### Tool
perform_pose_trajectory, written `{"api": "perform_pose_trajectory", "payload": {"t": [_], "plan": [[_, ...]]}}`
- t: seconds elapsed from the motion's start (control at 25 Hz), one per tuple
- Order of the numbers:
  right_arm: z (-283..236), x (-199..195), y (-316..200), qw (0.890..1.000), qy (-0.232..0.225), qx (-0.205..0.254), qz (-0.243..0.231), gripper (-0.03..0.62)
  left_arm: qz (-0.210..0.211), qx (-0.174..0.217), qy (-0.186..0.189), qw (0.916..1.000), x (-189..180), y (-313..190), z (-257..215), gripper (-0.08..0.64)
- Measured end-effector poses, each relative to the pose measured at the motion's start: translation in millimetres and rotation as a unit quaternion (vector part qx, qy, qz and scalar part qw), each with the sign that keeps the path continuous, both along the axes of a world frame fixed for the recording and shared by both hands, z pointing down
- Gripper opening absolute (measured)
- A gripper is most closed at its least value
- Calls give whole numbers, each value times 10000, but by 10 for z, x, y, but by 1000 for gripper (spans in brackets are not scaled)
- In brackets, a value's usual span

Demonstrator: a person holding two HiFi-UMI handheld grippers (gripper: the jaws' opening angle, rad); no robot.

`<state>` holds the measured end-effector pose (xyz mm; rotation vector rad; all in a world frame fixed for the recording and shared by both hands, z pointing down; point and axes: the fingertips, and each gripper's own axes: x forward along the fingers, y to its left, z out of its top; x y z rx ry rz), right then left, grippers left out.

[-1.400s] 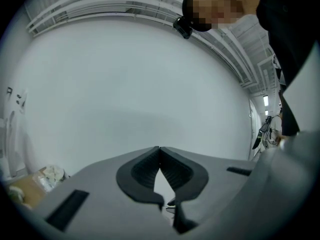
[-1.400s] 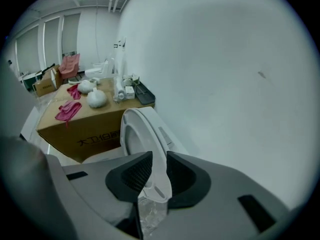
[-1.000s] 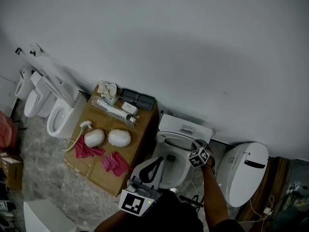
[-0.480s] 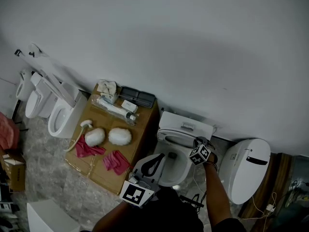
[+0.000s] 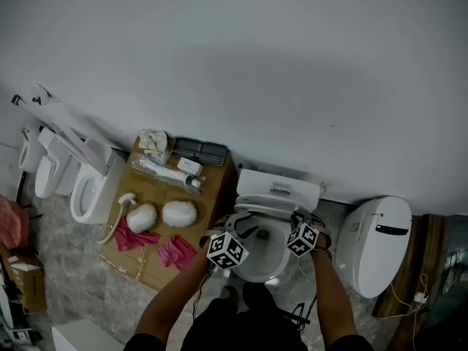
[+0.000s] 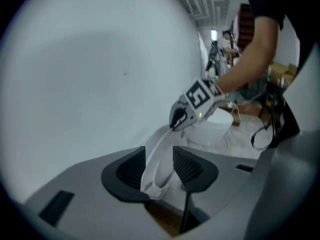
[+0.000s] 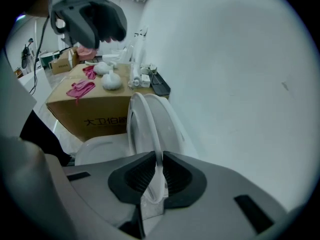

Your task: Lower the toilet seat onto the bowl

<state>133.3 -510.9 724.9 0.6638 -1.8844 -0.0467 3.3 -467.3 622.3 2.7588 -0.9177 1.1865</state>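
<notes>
The white toilet seat (image 5: 272, 205) stands raised over the bowl (image 5: 262, 258), in front of the tank (image 5: 278, 187). My left gripper (image 5: 243, 229) is at the seat's left rim. In the left gripper view its jaws (image 6: 159, 170) are opening, with the seat rim (image 6: 156, 156) between the pads and not squeezed. My right gripper (image 5: 301, 221) is at the seat's right rim. In the right gripper view its jaws (image 7: 159, 176) are closing, and the pads press on the thin seat edge (image 7: 145, 116). Each gripper shows in the other's view: right gripper (image 6: 186, 111), left gripper (image 7: 92, 19).
A cardboard box (image 5: 157, 262) stands left of the toilet and carries pink gloves (image 5: 175, 252), two white puffs (image 5: 179, 213), a bottle and a dark tray. Another toilet (image 5: 91, 189) is further left, and one with its lid closed (image 5: 380, 243) is at the right. Cables lie on the floor.
My left gripper has risen from the bowl's front left to the seat's left rim. The right gripper has stayed at the right rim.
</notes>
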Motion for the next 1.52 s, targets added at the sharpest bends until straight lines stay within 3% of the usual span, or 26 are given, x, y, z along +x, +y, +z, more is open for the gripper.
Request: {"api": "perform_pose_trajectory", "payload": {"t": [0.16,0.28,0.4,0.48,0.96,1.16,1.28,1.32,1.4,1.52], "plan": [[13,-15,99,9999,-22,44,-133,63,545,227,-1101,9922,-33,-234,537,176],[25,-28,227,9997,-2,38,-243,63,1017,345,-1731,9790,-26,-276,832,167],[44,-47,342,9996,-10,97,-272,61,1423,556,-2127,9651,-6,-243,1000,52],[51,-57,397,9995,5,157,-267,61,1607,588,-2121,9622,-8,-171,1025,11],[185,-114,976,9986,177,235,-440,62,2066,553,-2020,9557,-67,417,1130,12],[229,-127,1152,9986,176,300,-408,63,2081,738,-1974,9551,-81,563,1139,48],[248,-138,1225,9983,192,345,-425,63,2182,605,-1977,9538,-96,675,1166,58],[257,-140,1248,9982,196,356,-438,63,2234,514,-1986,9529,-92,725,1182,90],[273,-138,1293,9981,207,369,-457,63,2342,400,-2062,9492,-79,813,1242,144],[295,-144,1367,9980,211,388,-460,63,2421,469,-2319,9410,-95,878,1389,143]]}}
